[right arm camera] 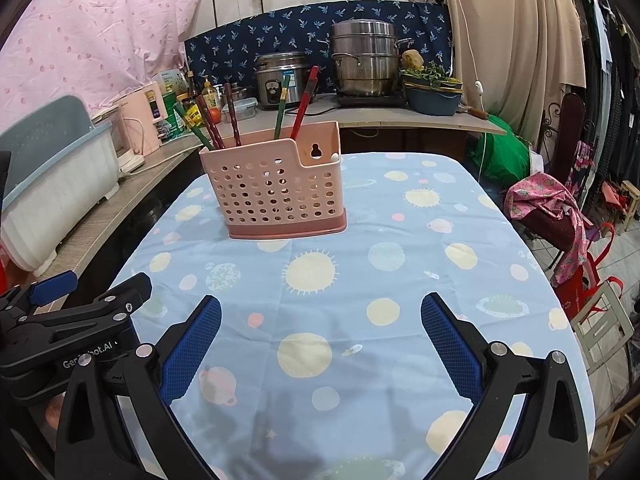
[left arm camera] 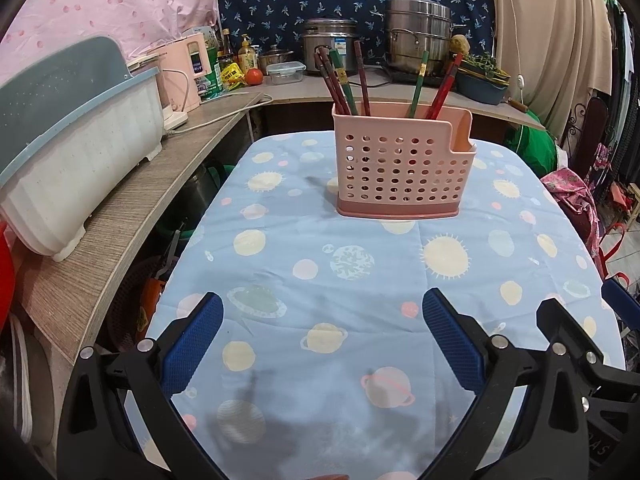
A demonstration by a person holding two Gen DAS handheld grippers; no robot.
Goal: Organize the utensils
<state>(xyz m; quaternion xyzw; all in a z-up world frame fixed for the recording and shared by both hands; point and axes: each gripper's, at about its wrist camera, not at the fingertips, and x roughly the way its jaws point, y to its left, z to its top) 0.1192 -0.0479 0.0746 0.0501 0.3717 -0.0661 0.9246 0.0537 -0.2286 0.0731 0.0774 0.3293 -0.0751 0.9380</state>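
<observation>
A pink perforated utensil holder [left arm camera: 402, 164] [right arm camera: 276, 192] stands upright on the table with the blue planet-print cloth [left arm camera: 320, 280] [right arm camera: 360, 280]. Several red and green chopsticks [left arm camera: 348, 80] [right arm camera: 224, 120] stick up out of it, leaning left and right. My left gripper [left arm camera: 322, 312] hovers open over the cloth, well short of the holder, with nothing between its blue pads. My right gripper [right arm camera: 320, 316] is open too and empty, with the holder ahead and to its left. The left gripper's black body [right arm camera: 72, 320] shows at the left edge of the right wrist view.
A grey wooden counter [left arm camera: 132, 208] runs along the left with a white and teal dish rack [left arm camera: 76, 152] and a pink appliance [left arm camera: 180, 76]. Behind the table stand a rice cooker [right arm camera: 280, 80], steel steamer pots [right arm camera: 366, 64] and a blue basin of greens [right arm camera: 434, 98]. A chair with pink cloth [right arm camera: 548, 208] is at the right.
</observation>
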